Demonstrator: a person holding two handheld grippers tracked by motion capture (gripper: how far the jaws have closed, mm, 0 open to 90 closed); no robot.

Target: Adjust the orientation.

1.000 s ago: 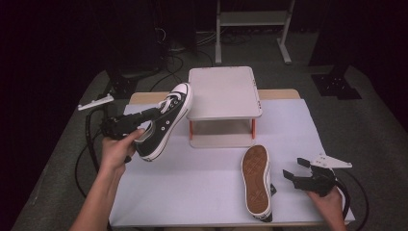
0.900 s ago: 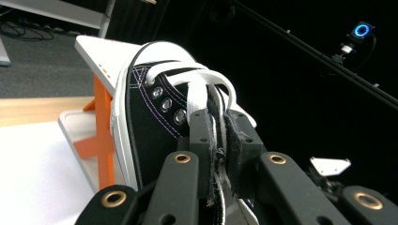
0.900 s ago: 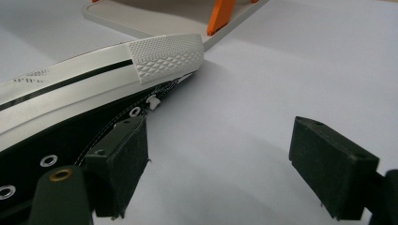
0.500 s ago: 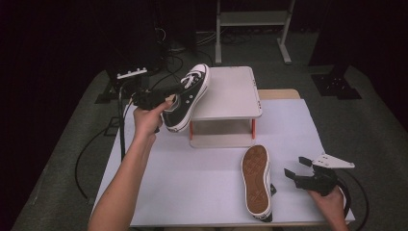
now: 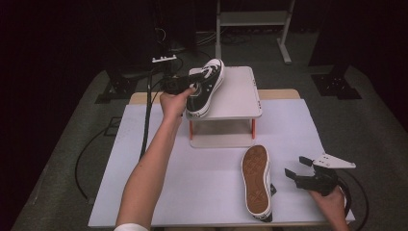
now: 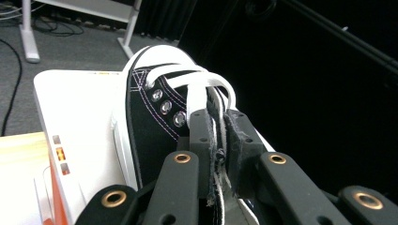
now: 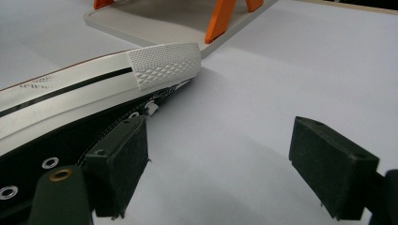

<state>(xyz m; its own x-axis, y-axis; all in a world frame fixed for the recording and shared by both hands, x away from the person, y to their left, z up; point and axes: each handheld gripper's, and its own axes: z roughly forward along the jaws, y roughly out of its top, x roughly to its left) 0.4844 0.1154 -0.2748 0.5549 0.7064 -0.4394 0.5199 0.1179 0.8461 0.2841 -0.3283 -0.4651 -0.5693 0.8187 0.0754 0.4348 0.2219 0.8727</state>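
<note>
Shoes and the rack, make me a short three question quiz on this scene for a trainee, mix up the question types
1. True or false: the left gripper is shut on the held shoe.
2. How does the second shoe lie on the table?
A. upright
B. sole up
C. on the rack
3. Fill in: the right gripper is ____, with nothing between its jaws.

Key
1. True: its jaws pinch the laces and tongue.
2. B: the brown sole faces up, in front of the rack.
3. open: it sits just right of the second shoe.
</note>
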